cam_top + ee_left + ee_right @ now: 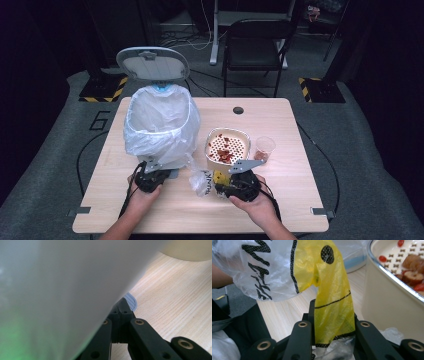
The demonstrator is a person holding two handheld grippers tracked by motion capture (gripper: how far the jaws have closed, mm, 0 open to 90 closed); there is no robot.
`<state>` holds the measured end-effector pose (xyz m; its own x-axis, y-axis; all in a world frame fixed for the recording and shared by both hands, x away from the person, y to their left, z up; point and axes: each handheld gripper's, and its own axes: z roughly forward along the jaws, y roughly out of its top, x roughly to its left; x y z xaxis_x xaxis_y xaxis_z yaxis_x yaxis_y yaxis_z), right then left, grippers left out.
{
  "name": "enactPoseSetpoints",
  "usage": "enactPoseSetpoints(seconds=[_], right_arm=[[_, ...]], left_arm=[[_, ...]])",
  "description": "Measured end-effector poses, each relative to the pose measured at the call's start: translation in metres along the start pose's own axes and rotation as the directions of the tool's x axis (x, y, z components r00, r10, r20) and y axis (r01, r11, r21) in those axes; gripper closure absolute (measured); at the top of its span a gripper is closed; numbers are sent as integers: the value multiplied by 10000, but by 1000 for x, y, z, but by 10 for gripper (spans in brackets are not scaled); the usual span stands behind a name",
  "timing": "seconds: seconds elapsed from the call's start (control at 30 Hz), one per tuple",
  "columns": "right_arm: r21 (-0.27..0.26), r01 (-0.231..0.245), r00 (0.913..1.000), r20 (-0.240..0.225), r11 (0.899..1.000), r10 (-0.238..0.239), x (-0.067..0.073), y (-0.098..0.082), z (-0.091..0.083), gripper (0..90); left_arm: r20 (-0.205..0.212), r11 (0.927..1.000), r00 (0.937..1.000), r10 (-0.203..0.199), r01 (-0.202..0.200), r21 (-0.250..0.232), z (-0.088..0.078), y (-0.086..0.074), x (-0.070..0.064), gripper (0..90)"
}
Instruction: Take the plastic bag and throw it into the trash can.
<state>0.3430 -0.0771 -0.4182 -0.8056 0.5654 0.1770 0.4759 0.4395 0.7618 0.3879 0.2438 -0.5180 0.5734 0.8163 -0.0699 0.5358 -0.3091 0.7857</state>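
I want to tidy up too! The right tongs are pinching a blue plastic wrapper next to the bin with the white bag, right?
Not blue. The wrapper in the right tongs is yellow and clear with black print, as the right gripper view shows. It does sit next to the bin with the white bag.

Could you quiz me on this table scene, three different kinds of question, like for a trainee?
1. True or false: the bin's lid stands open.
2. What does the right gripper pinch? A) the plastic cup B) a yellow and clear plastic bag C) a spoon
3. Which side of the cream strainer bowl does the plastic cup stand on in the high view?

Key:
1. True; the lid is tipped up behind the white liner.
2. B, the yellow and clear plastic bag.
3. Its right side.
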Motion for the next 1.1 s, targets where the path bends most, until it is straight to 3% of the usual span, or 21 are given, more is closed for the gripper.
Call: enactPoseSetpoints(seconds=[0.2,0.33,0.43,0.47,0.53,0.63,0.67,1.1], right_arm=[[-74,281,9995,-153,9996,-282,-3,22,-18,758],[-103,532,9985,-119,9985,-533,-3,34,-27,757],[-172,612,9981,-92,9980,-614,-4,46,-35,758],[-243,653,9978,-104,9976,-656,-6,50,-37,758],[-393,761,9971,4,9963,-761,-8,63,-45,758],[-434,815,9967,4,9957,-816,-9,71,-49,758],[-462,875,9962,24,9951,-875,-9,74,-50,758],[-419,1106,9938,-100,9930,-1111,-13,124,-55,758]], left_arm=[[30,9999,9999,130,-131,108,-1,0,1,900],[-52,10000,10000,-11,11,38,0,0,0,900],[36,9988,9990,436,-436,233,-1,1,3,900],[-71,9996,9998,195,-193,187,-1,0,1,900],[-76,9996,9998,207,-206,197,-1,0,1,900],[-64,9996,9997,218,-216,200,-1,0,1,900],[28,9988,9991,420,-420,231,-1,1,3,900],[41,9989,9992,406,-407,230,-1,1,3,900]])
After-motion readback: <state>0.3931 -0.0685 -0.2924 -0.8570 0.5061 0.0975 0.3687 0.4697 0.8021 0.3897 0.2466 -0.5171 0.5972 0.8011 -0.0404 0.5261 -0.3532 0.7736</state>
